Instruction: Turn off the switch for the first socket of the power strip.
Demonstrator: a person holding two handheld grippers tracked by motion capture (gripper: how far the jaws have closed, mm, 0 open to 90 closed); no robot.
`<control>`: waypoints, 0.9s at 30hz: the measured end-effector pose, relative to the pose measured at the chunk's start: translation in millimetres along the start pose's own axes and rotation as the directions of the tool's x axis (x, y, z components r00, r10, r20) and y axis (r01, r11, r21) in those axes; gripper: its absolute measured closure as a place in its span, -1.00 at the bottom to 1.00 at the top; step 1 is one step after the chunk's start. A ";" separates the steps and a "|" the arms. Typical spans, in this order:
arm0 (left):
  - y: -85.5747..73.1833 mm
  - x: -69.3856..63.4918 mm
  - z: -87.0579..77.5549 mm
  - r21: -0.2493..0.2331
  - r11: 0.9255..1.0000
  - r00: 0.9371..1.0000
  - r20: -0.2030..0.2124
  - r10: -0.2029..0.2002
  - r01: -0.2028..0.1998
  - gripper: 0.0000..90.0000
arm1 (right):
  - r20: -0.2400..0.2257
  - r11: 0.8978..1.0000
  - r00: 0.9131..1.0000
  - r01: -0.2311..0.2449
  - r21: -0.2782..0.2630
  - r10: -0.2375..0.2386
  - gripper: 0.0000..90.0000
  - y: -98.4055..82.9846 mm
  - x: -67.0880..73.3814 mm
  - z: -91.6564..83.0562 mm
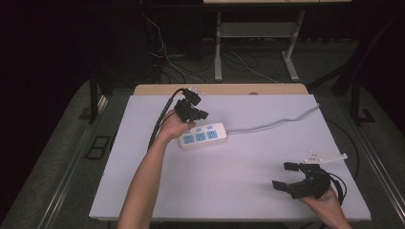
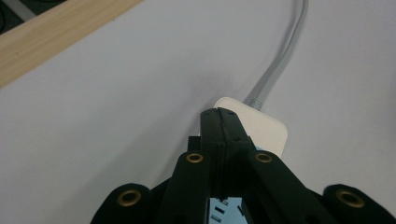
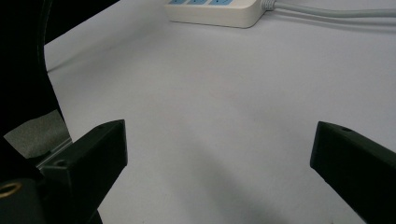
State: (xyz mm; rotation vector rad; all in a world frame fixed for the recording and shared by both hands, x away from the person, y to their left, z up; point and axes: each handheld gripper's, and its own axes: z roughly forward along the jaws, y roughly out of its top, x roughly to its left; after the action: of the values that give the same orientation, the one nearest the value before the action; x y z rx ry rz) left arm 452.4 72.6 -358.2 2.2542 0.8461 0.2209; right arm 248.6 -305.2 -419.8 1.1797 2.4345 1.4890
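A white power strip [image 1: 202, 135] with blue socket faces lies left of the table's middle, its grey cord [image 1: 277, 123] running off to the right edge. My left gripper [image 1: 200, 114] hovers just above the strip's far side, jaws pressed together with nothing between them. In the left gripper view the shut left gripper [image 2: 219, 113] points over the strip's cord end [image 2: 261, 127]. My right gripper [image 1: 285, 176] rests at the front right of the table, jaws wide apart. In the right gripper view the right gripper [image 3: 219, 154] frames bare table, with the power strip [image 3: 215, 10] far ahead.
The white tabletop [image 1: 248, 171] has a wooden strip [image 1: 219, 89] along its far edge. Beyond it stand desk legs [image 1: 218, 47] and loose cables on a grey floor. A floor socket plate [image 1: 98, 147] lies left of the table.
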 end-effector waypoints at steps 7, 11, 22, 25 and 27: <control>-3.3 3.6 -22.5 -0.049 0.999 1.000 -0.009 -0.024 0.023 0.97 | 0.000 1.000 1.000 0.000 -0.001 0.000 -0.92 -0.1 0.0 -0.4; -5.9 4.0 -35.1 -0.081 0.996 0.999 0.003 -0.045 0.045 0.89 | 0.000 1.000 1.000 0.000 -0.001 0.000 -0.92 -0.1 0.0 -0.4; -17.4 0.0 -68.9 -0.148 0.988 0.999 -0.001 -0.051 0.050 0.54 | 0.003 1.000 1.000 -0.001 -0.003 0.001 -0.92 0.0 0.0 -0.5; -22.0 -1.3 -77.0 -0.162 0.985 0.998 -0.011 -0.065 0.062 0.30 | 0.003 1.000 1.000 -0.001 -0.004 0.001 -0.92 0.0 0.1 -0.6; -25.6 -1.4 -81.5 -0.169 0.983 0.997 -0.015 -0.081 0.077 0.08 | 0.003 1.000 1.000 0.000 -0.003 0.000 -0.92 0.0 0.0 -0.5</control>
State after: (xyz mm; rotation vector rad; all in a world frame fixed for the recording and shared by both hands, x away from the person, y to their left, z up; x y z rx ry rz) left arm 407.3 131.1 -315.4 2.0603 0.8922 0.2700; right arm 248.4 -305.5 -419.5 1.1809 2.4299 1.4891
